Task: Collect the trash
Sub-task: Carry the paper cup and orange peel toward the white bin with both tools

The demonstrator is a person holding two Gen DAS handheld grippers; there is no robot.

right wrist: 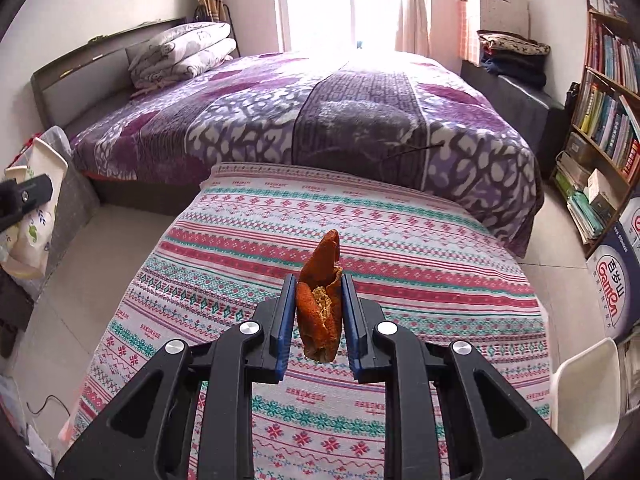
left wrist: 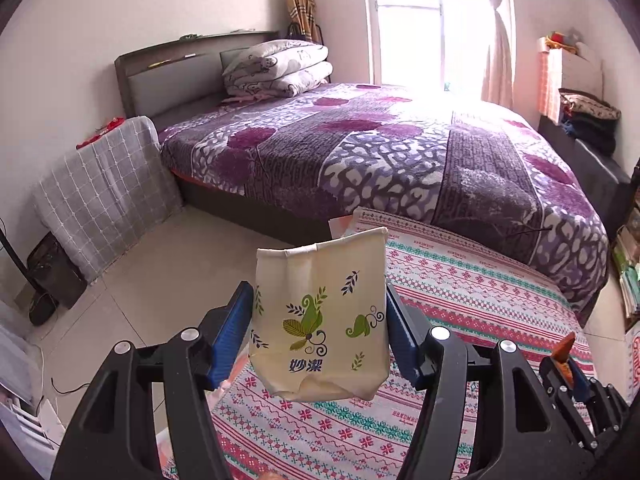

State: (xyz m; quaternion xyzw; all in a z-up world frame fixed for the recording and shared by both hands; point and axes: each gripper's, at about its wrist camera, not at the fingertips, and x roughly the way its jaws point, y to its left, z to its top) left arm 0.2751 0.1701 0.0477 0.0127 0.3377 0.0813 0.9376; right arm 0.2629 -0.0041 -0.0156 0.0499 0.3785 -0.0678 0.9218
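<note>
My left gripper is shut on a cream paper bag printed with green leaves, held upright above the edge of a table with a striped patterned cloth. The same bag shows at the far left of the right wrist view. My right gripper is shut on a dried orange peel, lifted above the cloth. The peel's tip sticks up past the blue pads. That peel and the right gripper also appear at the lower right of the left wrist view.
A bed with a purple blanket lies behind the table. A grey checked cover stands at the left by the floor. A bookshelf, a printed box and a white chair are at the right.
</note>
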